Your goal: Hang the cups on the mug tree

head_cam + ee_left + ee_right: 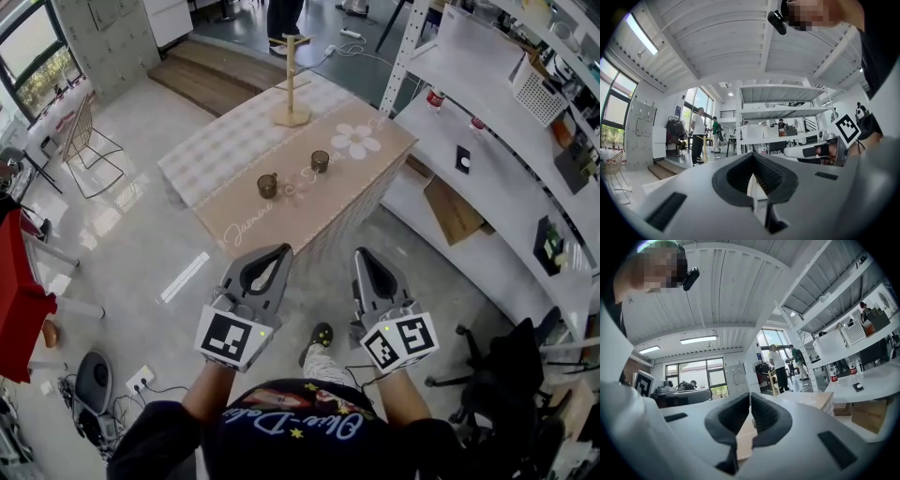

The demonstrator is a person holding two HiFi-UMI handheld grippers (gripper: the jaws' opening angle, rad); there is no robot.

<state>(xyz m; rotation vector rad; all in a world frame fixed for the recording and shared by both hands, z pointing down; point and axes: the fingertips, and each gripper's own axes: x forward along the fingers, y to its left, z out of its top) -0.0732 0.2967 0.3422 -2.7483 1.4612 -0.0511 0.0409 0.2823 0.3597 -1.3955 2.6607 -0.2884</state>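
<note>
While both cups wait untouched, the left cup (268, 186) and right cup (321, 161) well ahead at 12 o'clock, the left hand-held gripper (279, 251) and right hand-held gripper (362, 253) are closed and empty. Stepping closer and opening one before reaching seems wise. Beyond the cups stands the mug tree (292, 80), bare. The surface (216, 155) wears a patterned cloth; white shelving (487, 155) runs at 3 o'clock, a wire chair (86, 139) at 9 o'clock.

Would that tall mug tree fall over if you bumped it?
Probably tippy: the mug tree is a tall thin pole on a small round base. It looks wooden, so likely stiff and fairly light.
</note>
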